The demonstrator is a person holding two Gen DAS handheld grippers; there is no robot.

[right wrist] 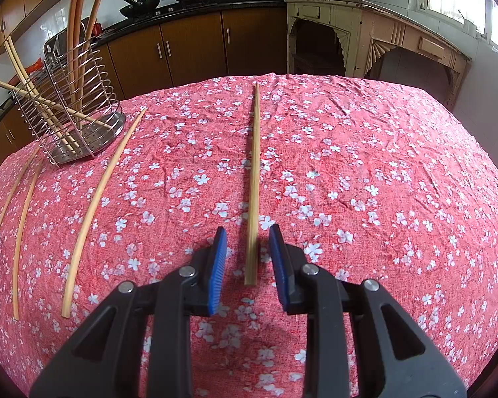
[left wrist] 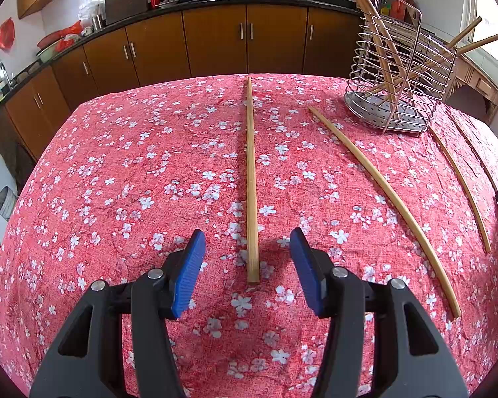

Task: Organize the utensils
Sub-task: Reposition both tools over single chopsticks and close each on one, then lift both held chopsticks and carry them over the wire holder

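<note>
Blue ribbed pads sit closest to each lens. In the left wrist view the left gripper [left wrist: 247, 242] stands apart over a straight chopstick [left wrist: 251, 179], its near end lying between the pads with clear cloth either side — nothing is gripped. In the right wrist view the right gripper [right wrist: 247, 242] is set narrower about another chopstick [right wrist: 254, 179], yet a gap shows on both sides, so it too is open and holds nothing.

Both sticks run toward 12 o'clock on the red flowered tablecloth [left wrist: 116, 165]. The wire utensil holder [left wrist: 398, 76] stands at about 1 o'clock in the left view and at about 10 o'clock in the right, with several chopsticks already leaning in it.

These sticks look light, stiff and thin — probably wood or bamboo. They should pinch easily, though a smooth narrow shaft lying flat on soft cloth may roll or pivot. A hold a little up from the thick near end looks best.

Only the left view shows the long stick [left wrist: 381, 199] at 2 o'clock from this side; only the right view shows the pale cabinet [right wrist: 365, 33] and window.
</note>
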